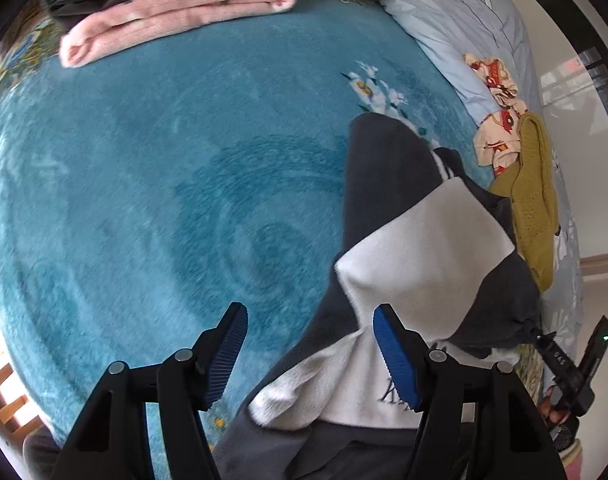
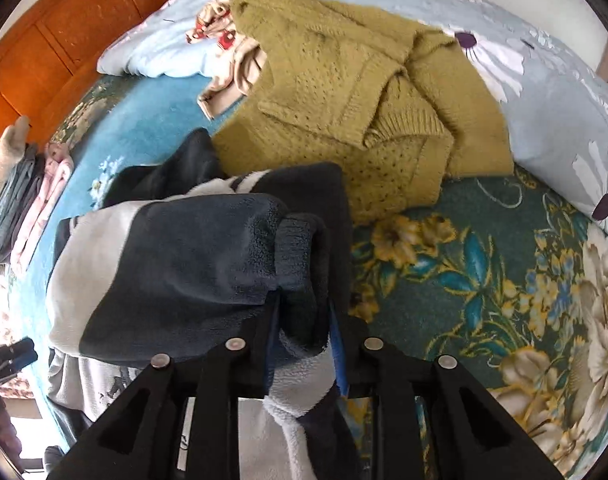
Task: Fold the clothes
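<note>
- Gripping a cuff of the dark grey and white fleece sweater (image 2: 207, 264), the right gripper (image 2: 304, 320) has its jaws clamped on the fabric.
- Left gripper (image 1: 310, 354): jaws spread wide, holding nothing, above the sweater's edge.
- Sweater location: on the blue plush blanket (image 1: 163, 184), beside the mustard knitted cardigan (image 2: 344, 120).
- Folded pink garment (image 1: 175, 20): at the blanket's far edge.

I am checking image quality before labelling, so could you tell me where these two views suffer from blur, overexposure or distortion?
Left wrist view: the teal blanket bulges under fisheye, its lower part slightly smeared; the window area at right is blown out. Right wrist view: fairly sharp, the mustard sweater knit readable; lower-left edge overexposed.
</note>
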{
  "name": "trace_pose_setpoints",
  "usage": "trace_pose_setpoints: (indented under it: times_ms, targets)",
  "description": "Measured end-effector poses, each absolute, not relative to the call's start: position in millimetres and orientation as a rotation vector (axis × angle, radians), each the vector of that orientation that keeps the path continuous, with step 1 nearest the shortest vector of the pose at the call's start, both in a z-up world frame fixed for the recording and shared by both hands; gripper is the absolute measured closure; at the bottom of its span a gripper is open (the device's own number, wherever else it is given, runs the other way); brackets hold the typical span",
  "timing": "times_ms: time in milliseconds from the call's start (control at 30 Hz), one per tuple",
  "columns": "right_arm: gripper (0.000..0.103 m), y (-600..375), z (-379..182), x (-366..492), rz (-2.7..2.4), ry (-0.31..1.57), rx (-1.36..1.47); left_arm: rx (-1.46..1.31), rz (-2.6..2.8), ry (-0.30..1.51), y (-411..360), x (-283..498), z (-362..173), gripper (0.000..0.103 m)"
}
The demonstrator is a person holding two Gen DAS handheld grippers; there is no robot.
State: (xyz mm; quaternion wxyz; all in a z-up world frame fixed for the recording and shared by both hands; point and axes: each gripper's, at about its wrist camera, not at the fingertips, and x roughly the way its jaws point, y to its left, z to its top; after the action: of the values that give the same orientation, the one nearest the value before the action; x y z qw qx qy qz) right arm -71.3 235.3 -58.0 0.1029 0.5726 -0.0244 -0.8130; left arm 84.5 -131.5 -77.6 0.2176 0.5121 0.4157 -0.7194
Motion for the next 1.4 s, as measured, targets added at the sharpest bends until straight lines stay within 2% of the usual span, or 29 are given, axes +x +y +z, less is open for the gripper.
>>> trace_pose_setpoints:
  times_ms: [33, 67, 133, 200, 300, 500, 733, 767, 800, 867, 900, 1000, 1133, 1300, 1400]
  targets:
    - [0.067, 237, -59, -72, -2.405, -0.076, 1.694, 1.425, -2.0, 1.145, -134, 78, -78, 0.034]
    - [0.055, 238, -60, -73, -2.41, -0.081, 1.699, 1.432, -2.007, 1.138, -136, 71, -78, 0.034]
    - [0.051, 244, -59, -75, -2.396, -0.139, 1.686, 1.443, -2.019, 1.14, -141, 58, -81, 0.034]
    - [0.037, 250, -55, -76, -2.358, -0.242, 1.646, 1.452, -2.025, 1.159, -148, 45, -87, 0.034]
    - [0.032, 258, -58, -85, -2.368, -0.318, 1.628, 1.472, -2.01, 1.201, -156, 28, -100, 0.034]
    - [0.032, 267, -98, -107, -2.266, -0.519, 1.725, 1.497, -1.977, 1.219, -165, 6, -124, 0.033]
    - [0.034, 265, -110, -111, -2.217, -0.658, 1.731, 1.445, -1.968, 1.314, -174, 1, -132, 0.034]
    - [0.042, 264, -109, -111, -2.21, -0.665, 1.733, 1.435, -1.974, 1.343, -174, 2, -133, 0.036]
    - [0.045, 263, -108, -111, -2.202, -0.673, 1.735, 1.425, -1.984, 1.379, -173, 2, -133, 0.046]
    - [0.057, 257, -102, -110, -2.214, -0.63, 1.74, 1.423, -1.975, 1.418, -172, 0, -134, 0.058]
    - [0.061, 254, -98, -109, -2.22, -0.603, 1.741, 1.417, -1.981, 1.415, -171, 0, -132, 0.07]
    - [0.067, 244, -87, -108, -2.249, -0.512, 1.738, 1.428, -2.039, 1.299, -164, -4, -120, 0.089]
    - [0.069, 232, -58, -106, -2.273, -0.428, 1.641, 1.412, -2.168, 1.143, -157, -4, -96, 0.091]
    - [0.07, 218, -6, -100, -2.294, -0.374, 1.412, 1.235, -2.319, 1.189, -167, 12, -48, 0.092]
    - [0.07, 214, 24, -100, -2.321, -0.364, 1.262, 1.138, -2.366, 1.134, -175, 16, -26, 0.092]
